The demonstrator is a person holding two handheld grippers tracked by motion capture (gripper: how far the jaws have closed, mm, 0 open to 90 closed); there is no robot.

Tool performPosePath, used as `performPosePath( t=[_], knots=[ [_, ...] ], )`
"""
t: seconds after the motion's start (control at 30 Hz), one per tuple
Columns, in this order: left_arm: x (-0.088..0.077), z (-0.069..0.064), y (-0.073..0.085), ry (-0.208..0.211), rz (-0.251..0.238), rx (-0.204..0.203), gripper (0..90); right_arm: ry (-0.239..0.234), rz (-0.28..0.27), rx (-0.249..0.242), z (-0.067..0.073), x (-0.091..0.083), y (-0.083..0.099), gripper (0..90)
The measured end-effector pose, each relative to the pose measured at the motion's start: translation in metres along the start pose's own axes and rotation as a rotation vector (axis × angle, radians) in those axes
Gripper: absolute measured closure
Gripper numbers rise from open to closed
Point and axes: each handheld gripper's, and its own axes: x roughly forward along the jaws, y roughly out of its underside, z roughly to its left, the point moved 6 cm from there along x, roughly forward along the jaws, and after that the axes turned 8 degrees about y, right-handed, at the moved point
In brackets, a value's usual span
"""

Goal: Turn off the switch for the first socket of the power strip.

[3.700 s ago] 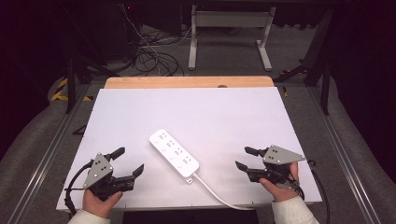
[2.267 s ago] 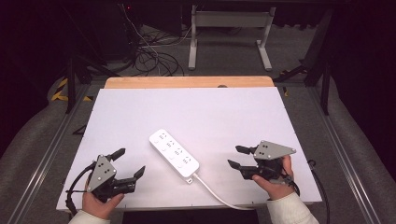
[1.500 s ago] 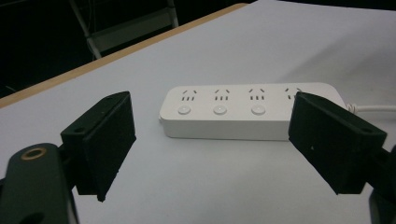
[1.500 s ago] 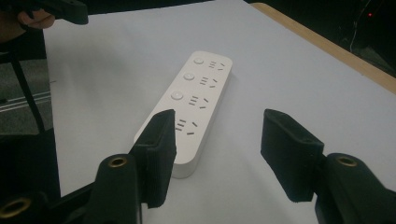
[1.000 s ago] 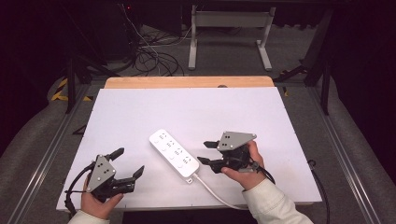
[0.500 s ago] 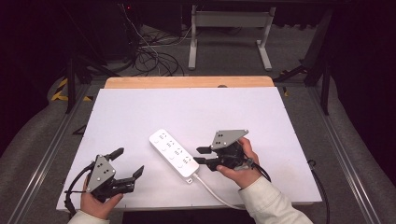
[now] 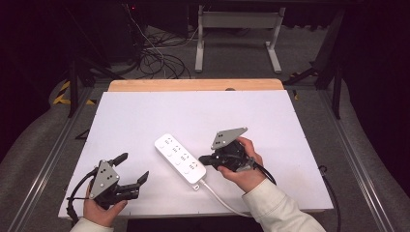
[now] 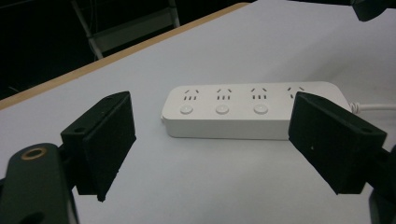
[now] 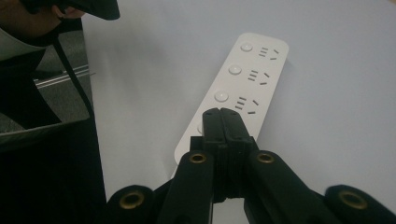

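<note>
1 power strip (image 7: 182, 158) lies mid-table, long axis diagonal, cord end toward right gripper (image 7: 202, 159), which has just clenched empty over its nearest button; left gripper (image 7: 131, 169) released, farther off.

In the right gripper view, our right tongs (image 9: 223, 114), pressed together with nothing between them, cover the power strip's (image 9: 243, 84) nearest button, so we cannot tell whether the tips touch it. In the left gripper view, the right-hand pad of our left tongs (image 8: 210, 144) hides the cable end of the strip (image 8: 247, 109). From the high view, the white cable (image 7: 223, 202) runs off past the counter's (image 7: 145, 116) near edge, under our sleeve (image 7: 280, 210). The socket markings there are too small to read.
</note>
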Motion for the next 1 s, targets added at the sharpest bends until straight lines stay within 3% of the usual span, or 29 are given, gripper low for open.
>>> performPosePath(
  t=[0.27, 0.43, 1.0],
  knots=[
    [0.001, 0.0, 0.0, -0.001, 0.003, -0.003, 15.0, -0.03, 0.087, 0.011, 0.002, 0.021, -0.005, 90.0],
    [0.001, 0.0, 0.001, 0.003, 0.005, -0.011, 15.0, -0.05, 0.131, -0.011, 0.006, 0.035, -0.007, 90.0],
    [0.001, 0.001, 0.001, 0.0, 0.006, -0.011, 15.0, -0.037, 0.185, -0.036, 0.011, 0.062, -0.006, 90.0]
  ],
)
